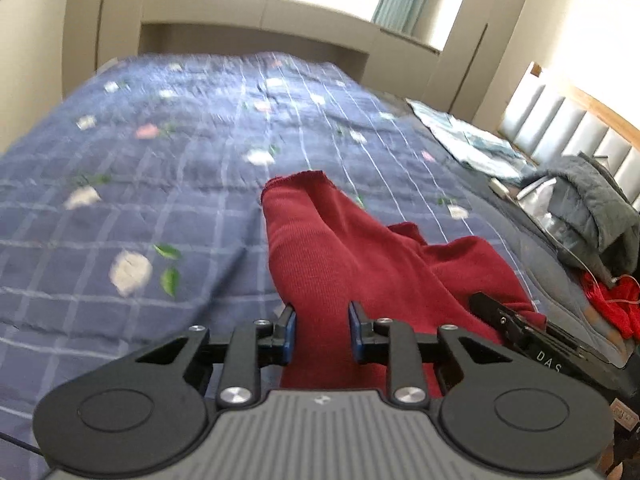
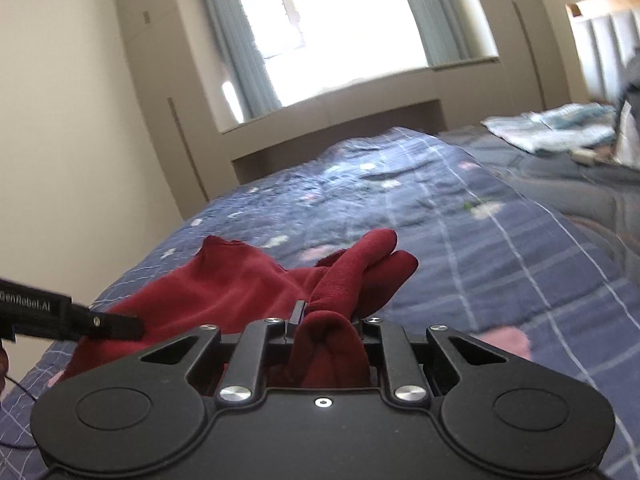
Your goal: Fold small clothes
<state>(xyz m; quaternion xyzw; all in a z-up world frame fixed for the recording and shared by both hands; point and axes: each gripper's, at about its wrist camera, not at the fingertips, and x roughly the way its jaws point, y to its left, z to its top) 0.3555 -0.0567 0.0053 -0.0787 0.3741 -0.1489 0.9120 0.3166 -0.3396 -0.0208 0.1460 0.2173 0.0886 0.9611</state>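
A dark red knitted garment (image 1: pixel 344 256) lies on the blue checked bedspread (image 1: pixel 160 184). My left gripper (image 1: pixel 322 332) is shut on its near part, with cloth bunched between the blue pads (image 1: pixel 290 332). The right gripper's body shows at the right of the left wrist view (image 1: pixel 520 328). In the right wrist view the same red garment (image 2: pixel 224 284) is bunched up, and my right gripper (image 2: pixel 330 332) is shut on a thick fold of it. The left gripper's arm (image 2: pixel 72 316) reaches in from the left onto the cloth.
A folded pale patterned cloth (image 1: pixel 472 140) lies far right on the bed. A grey jacket (image 1: pixel 592 208) and a bright red cloth with a cable (image 1: pixel 616 304) lie near the padded headboard (image 1: pixel 572 132). A window ledge (image 2: pixel 328 108) stands beyond the bed's far end.
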